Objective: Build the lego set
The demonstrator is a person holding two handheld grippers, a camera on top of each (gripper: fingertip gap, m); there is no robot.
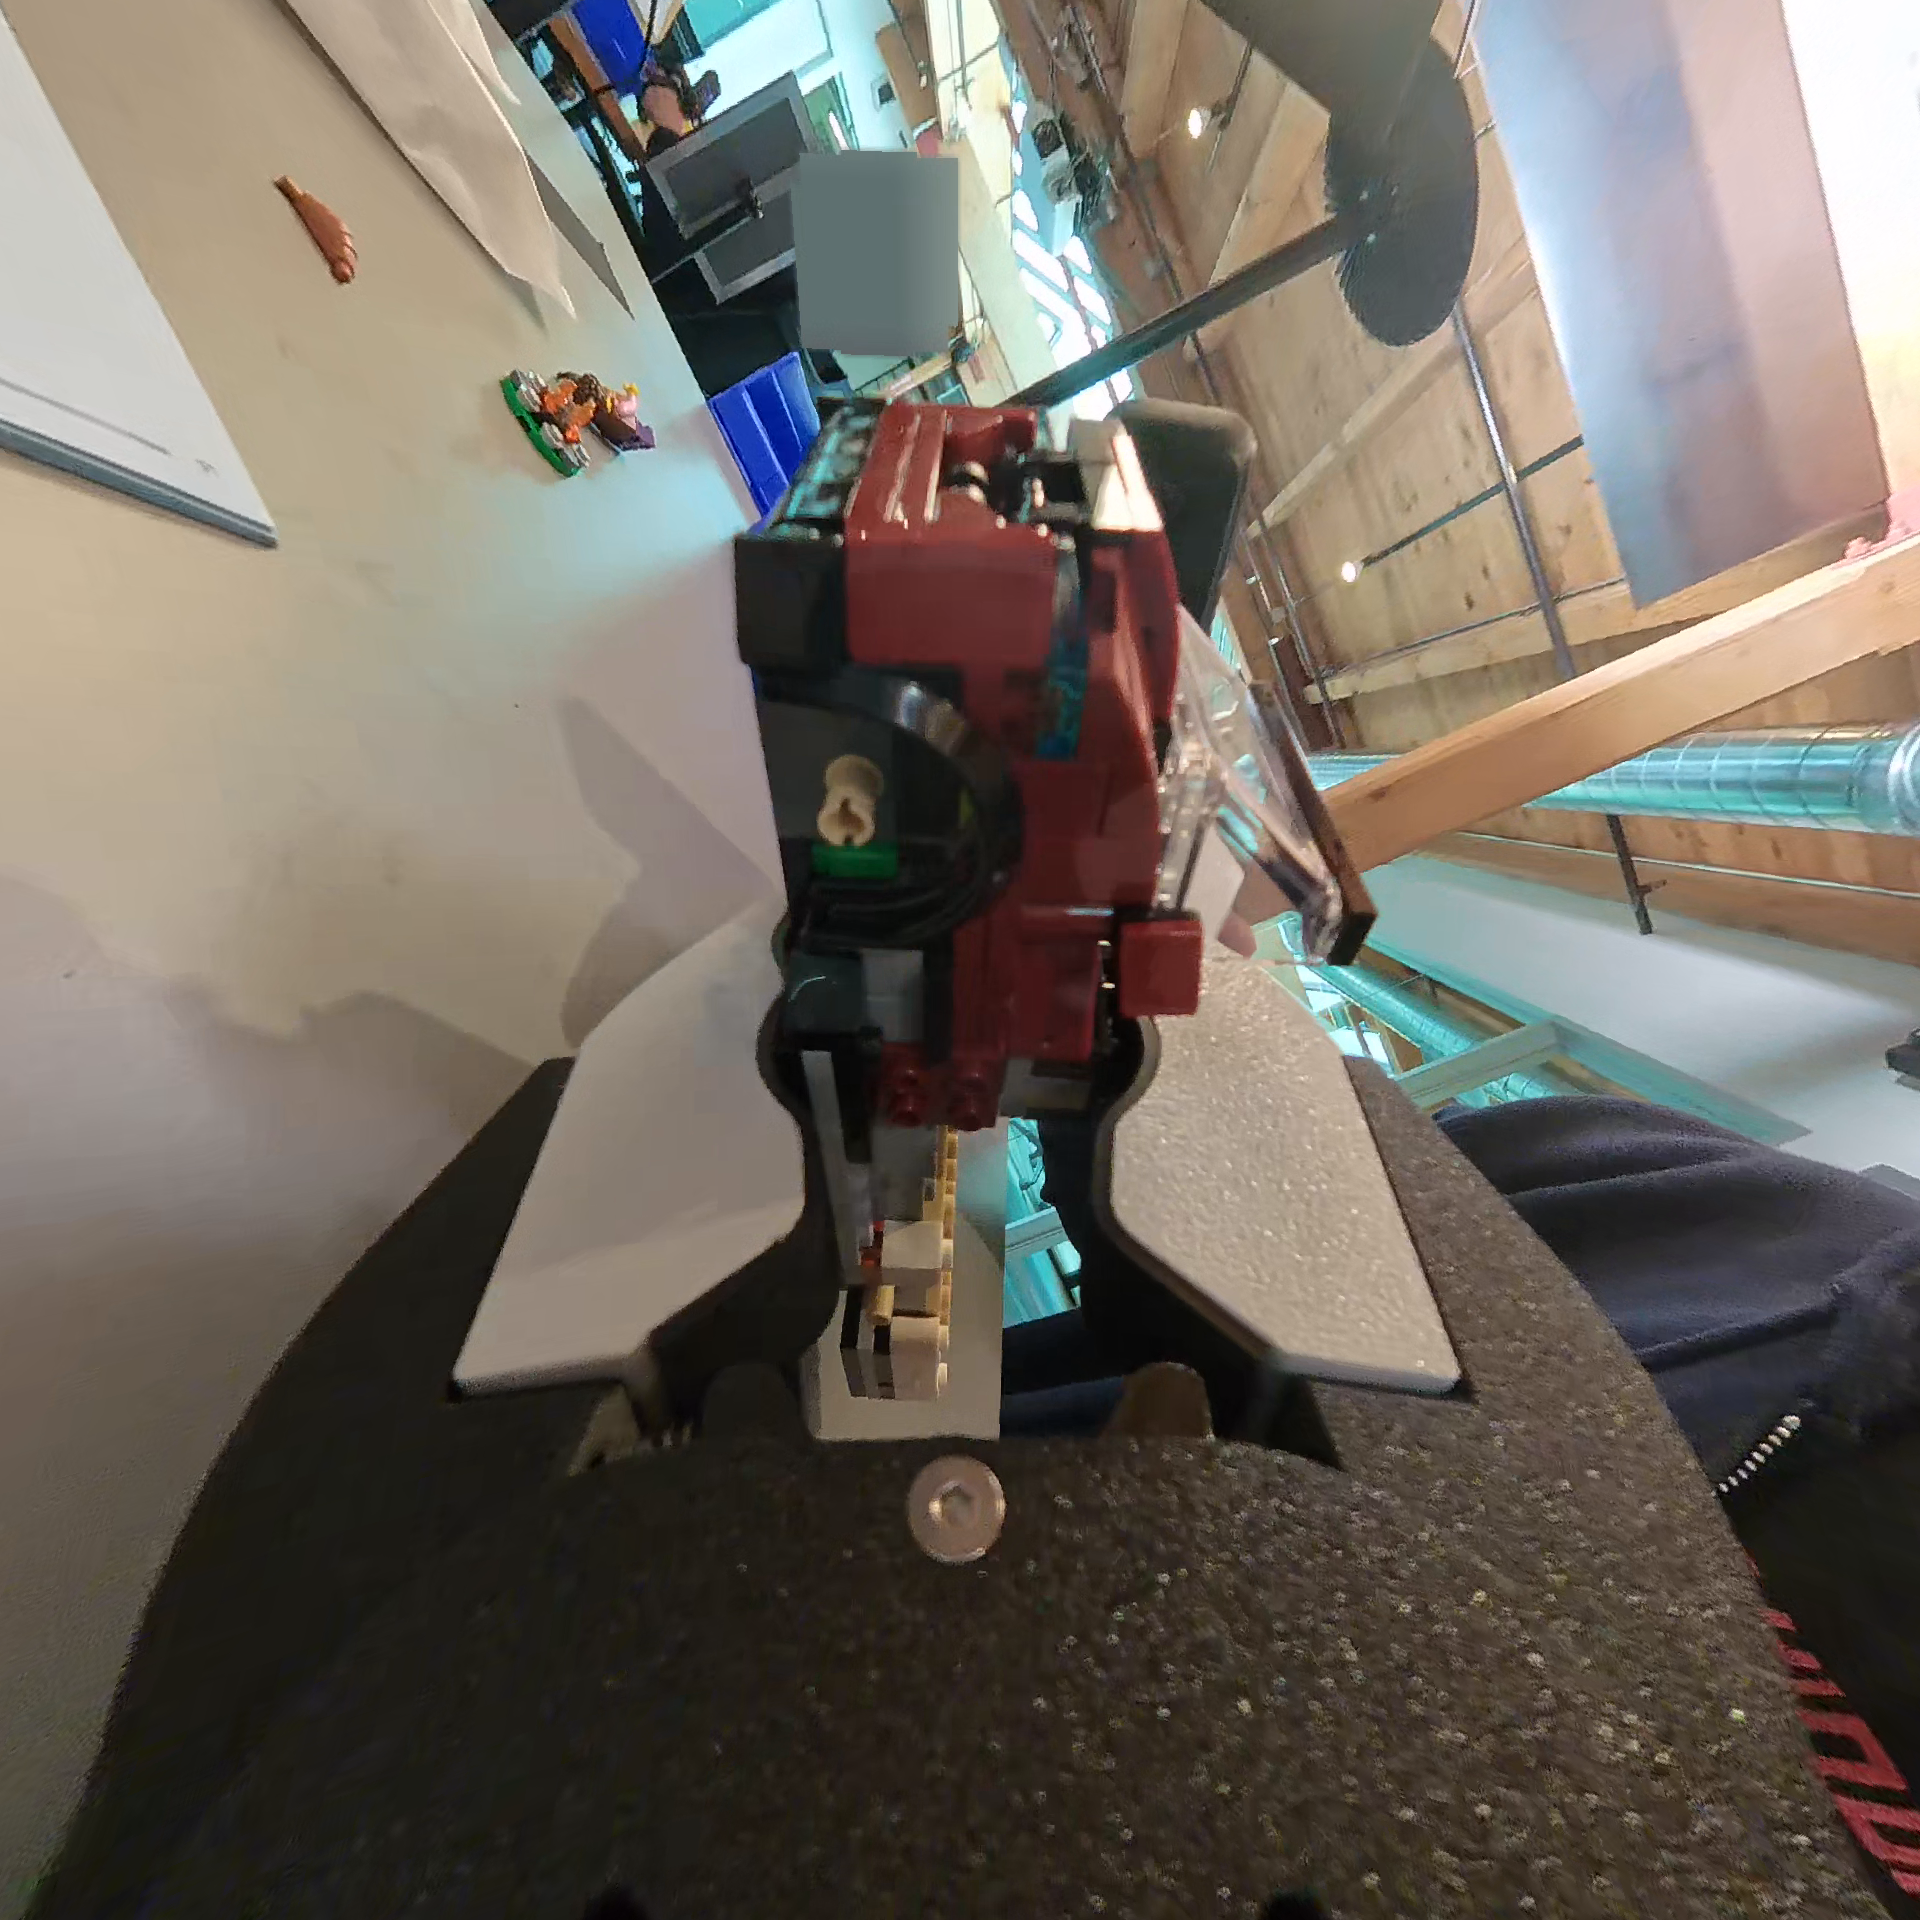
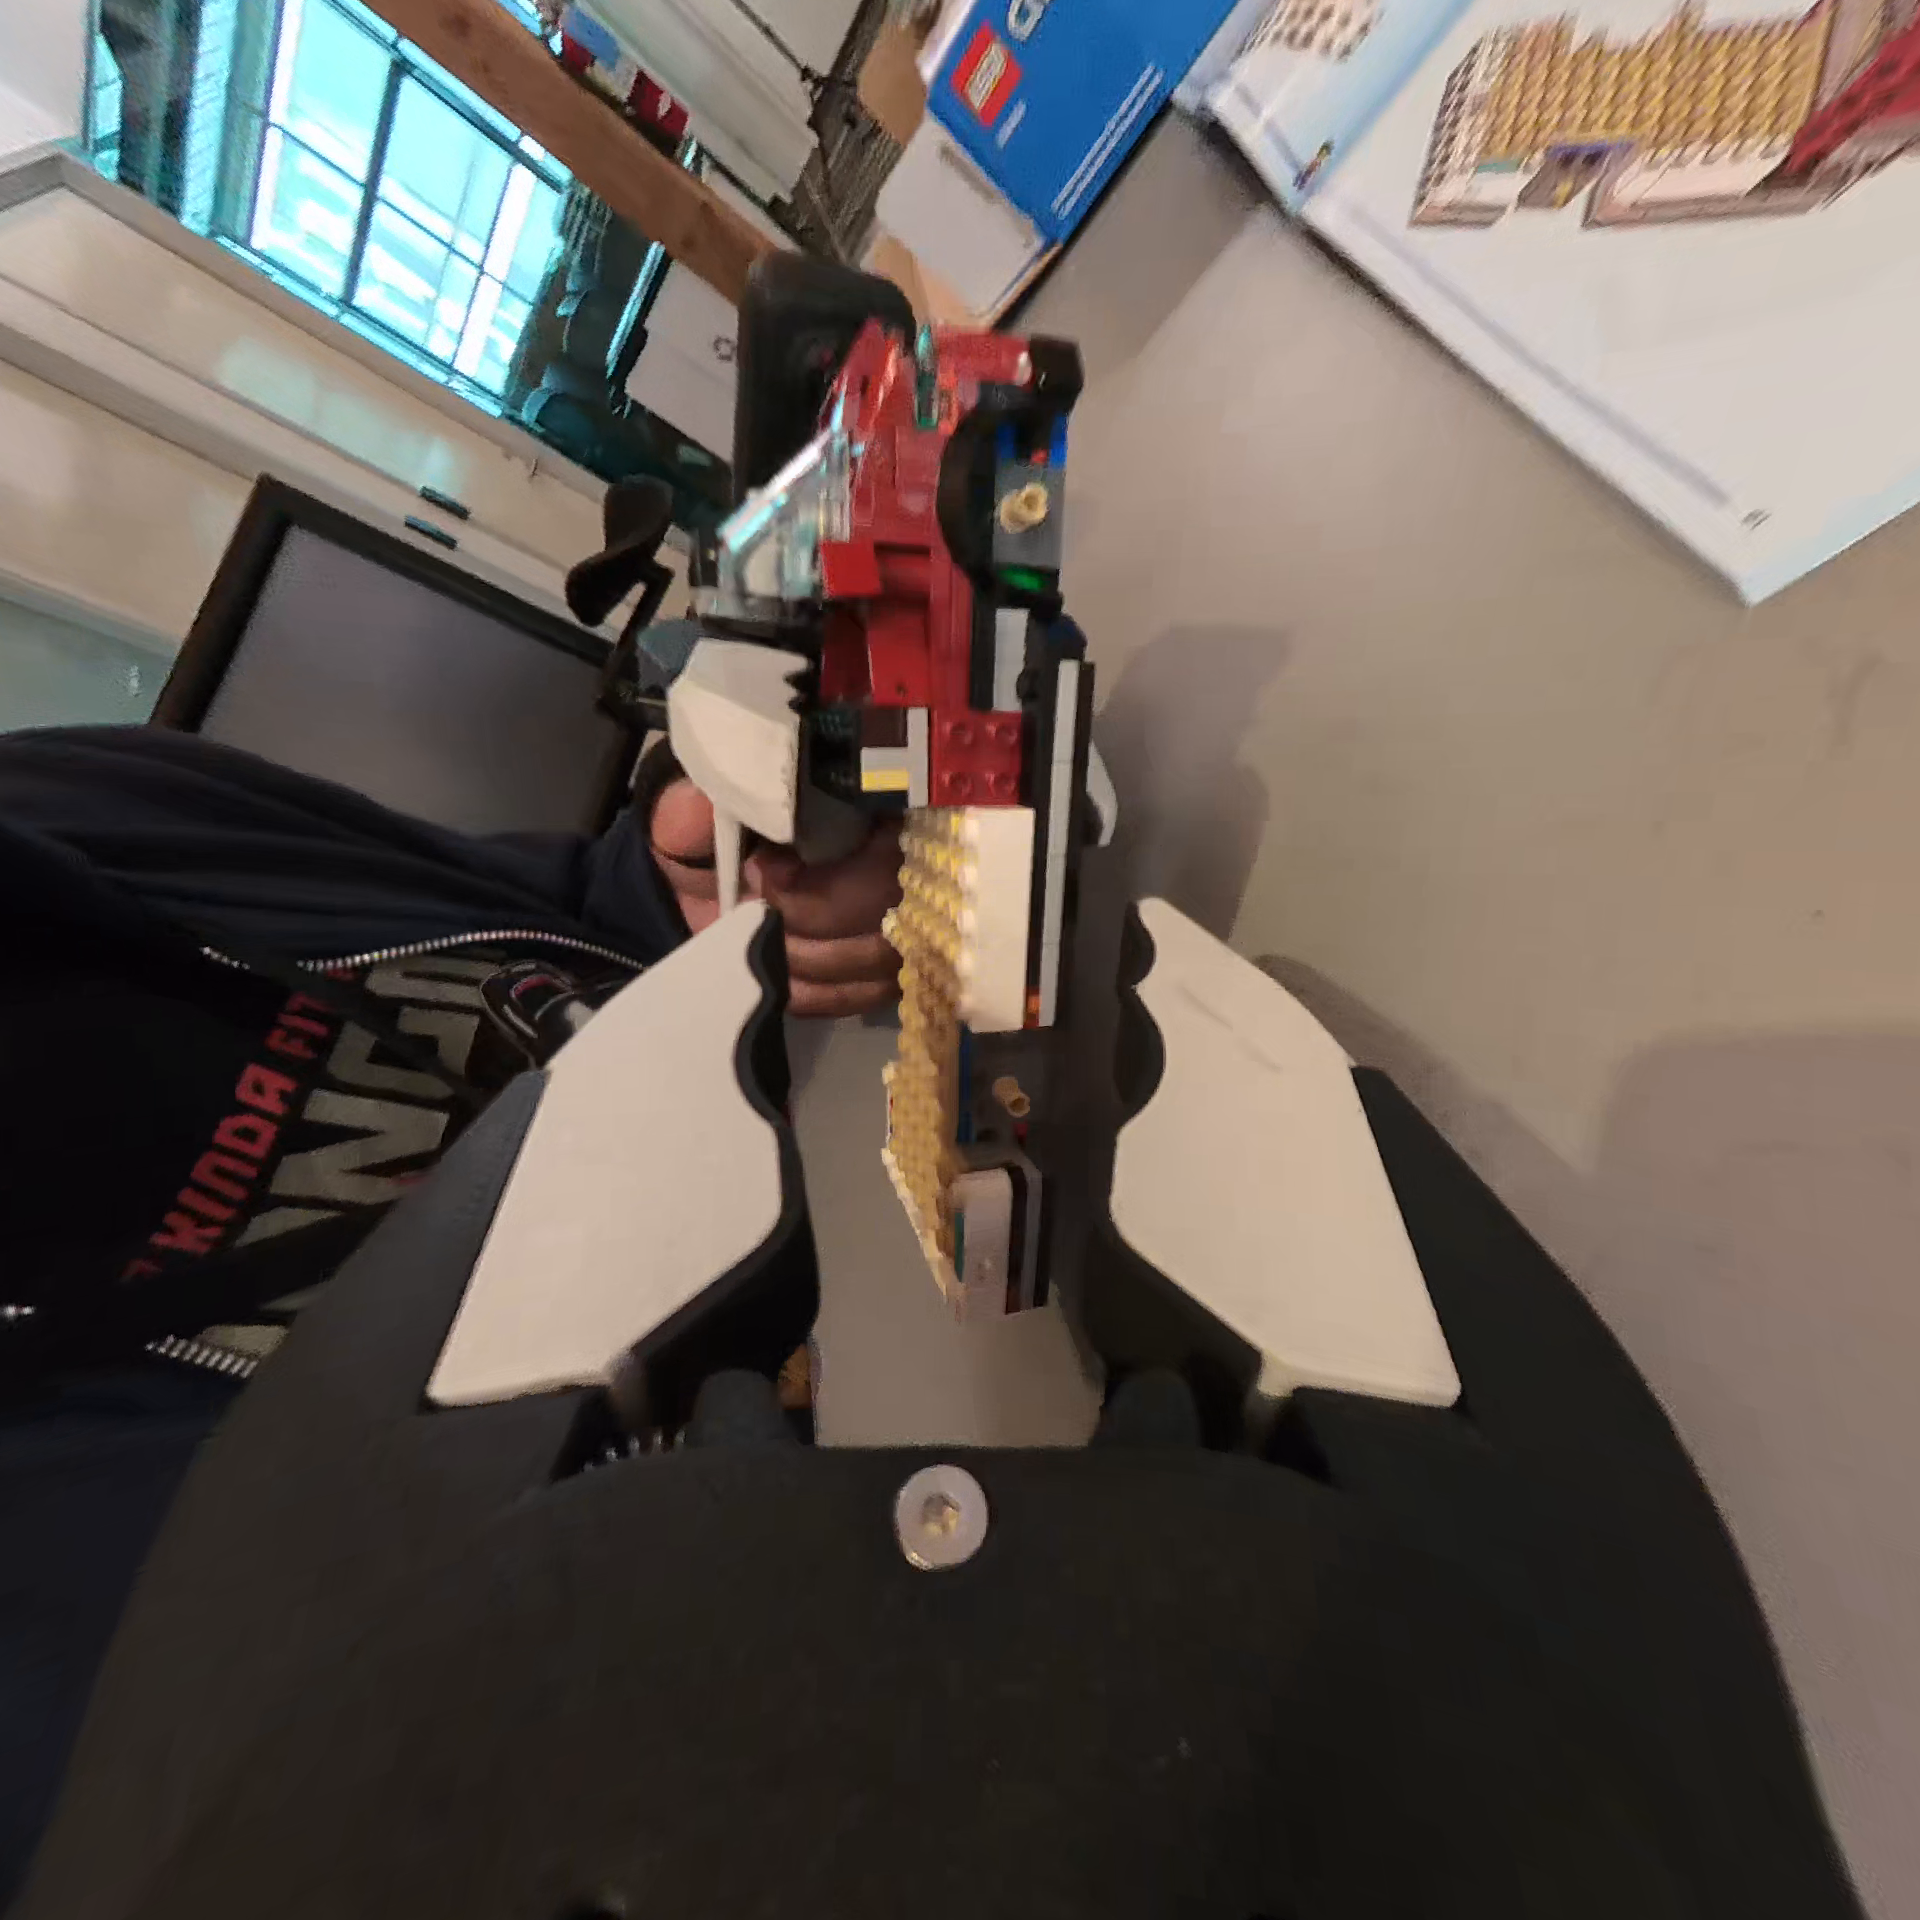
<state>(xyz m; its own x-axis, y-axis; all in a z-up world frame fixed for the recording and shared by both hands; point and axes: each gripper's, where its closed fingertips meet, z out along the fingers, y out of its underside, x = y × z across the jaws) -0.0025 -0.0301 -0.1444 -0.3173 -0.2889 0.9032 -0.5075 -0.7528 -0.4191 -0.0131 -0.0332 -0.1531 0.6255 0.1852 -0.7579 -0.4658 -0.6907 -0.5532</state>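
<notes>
One red brick model [image 1: 977,727], centre frame, is clamped in the left gripper [image 1: 951,1023]. The right gripper [image 2: 951,977] has wide jaws, apart from it. One small figure cluster [image 1: 577,416] sits upper left on the desk [image 1: 364,727].

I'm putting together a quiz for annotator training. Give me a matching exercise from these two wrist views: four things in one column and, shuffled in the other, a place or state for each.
Things
1. dark red brick-built vehicle model
2. right gripper
3. small brown plastic piece
4. blue plastic bin

Places or states
A. lies alone on the beige table
B. clamped between the fingers of the left gripper
C. open, with a finger on each side of the model's tan studded plate
D. stands past the table's edge, behind the model

Pairs: 1-B, 2-C, 3-A, 4-D
</notes>
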